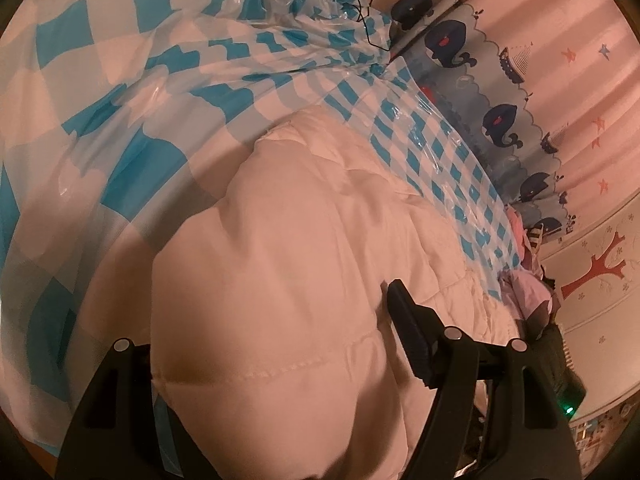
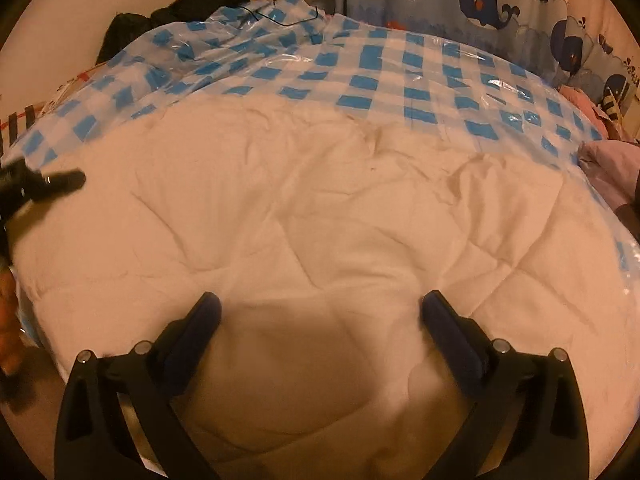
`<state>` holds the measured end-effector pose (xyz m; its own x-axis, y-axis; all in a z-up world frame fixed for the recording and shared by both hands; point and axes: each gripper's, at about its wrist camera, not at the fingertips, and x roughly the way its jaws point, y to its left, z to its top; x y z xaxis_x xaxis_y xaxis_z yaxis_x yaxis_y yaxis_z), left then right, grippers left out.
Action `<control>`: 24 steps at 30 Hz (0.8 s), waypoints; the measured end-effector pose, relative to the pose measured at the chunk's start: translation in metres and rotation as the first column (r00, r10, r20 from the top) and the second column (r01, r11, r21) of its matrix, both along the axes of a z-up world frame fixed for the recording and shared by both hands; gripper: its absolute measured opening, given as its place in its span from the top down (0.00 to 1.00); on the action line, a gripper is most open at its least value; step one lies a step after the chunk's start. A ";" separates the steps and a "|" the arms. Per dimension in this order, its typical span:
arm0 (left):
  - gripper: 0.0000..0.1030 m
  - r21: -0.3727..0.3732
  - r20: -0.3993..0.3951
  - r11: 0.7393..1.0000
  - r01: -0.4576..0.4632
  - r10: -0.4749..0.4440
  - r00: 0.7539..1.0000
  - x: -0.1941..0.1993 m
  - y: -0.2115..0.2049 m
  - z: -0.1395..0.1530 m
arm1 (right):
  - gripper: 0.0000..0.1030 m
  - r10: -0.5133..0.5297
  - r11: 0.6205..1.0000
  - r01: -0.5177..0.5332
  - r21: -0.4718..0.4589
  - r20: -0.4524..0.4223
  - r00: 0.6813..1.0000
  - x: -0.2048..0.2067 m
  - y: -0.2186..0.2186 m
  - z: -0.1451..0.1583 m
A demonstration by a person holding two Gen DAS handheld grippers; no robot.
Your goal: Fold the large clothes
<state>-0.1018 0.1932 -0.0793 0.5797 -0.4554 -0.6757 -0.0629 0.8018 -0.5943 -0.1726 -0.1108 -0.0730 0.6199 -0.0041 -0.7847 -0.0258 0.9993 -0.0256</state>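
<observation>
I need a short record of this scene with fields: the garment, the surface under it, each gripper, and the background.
garment: white quilted garment, spread out, puffy
surface: blue-and-white checked plastic sheet under the garment
left gripper: a thick fold of the garment bulges between its fingers; grip unclear
right gripper: open, above the garment, nothing between the fingers
background: whale-print curtain; black clothing at the far edge

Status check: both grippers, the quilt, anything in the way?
Left gripper clamped on a thick fold of the white quilt. Right gripper open above the quilt, holding nothing. Quilt lies on blue checkered plastic sheet. Nothing on the quilt.
</observation>
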 end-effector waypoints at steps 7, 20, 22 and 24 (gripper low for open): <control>0.33 -0.008 -0.016 1.000 -0.013 0.013 1.000 0.002 0.002 -0.003 | 0.06 -0.029 0.998 0.027 0.050 0.046 0.999 0.010 -0.011 0.022; 0.31 -0.033 -0.028 0.999 -0.010 0.009 1.000 0.006 0.005 -0.007 | 0.06 -0.062 0.998 0.062 0.014 0.005 0.998 0.012 -0.020 -0.026; 0.31 -0.030 -0.023 1.000 -0.006 0.006 1.000 0.006 0.004 -0.006 | 0.06 -0.028 0.999 0.027 -0.032 -0.037 0.999 0.004 -0.011 -0.044; 0.31 -0.021 -0.018 1.000 0.003 -0.003 1.000 0.006 0.002 -0.006 | 0.05 -0.009 0.998 0.008 -0.057 -0.010 1.000 -0.003 -0.010 -0.064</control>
<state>-0.0963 0.1950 -0.0848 0.5663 -0.4710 -0.6763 -0.0714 0.7895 -0.6096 -0.1753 -0.1210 -0.1371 0.6115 -0.0536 -0.7894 -0.0181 0.9965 -0.0817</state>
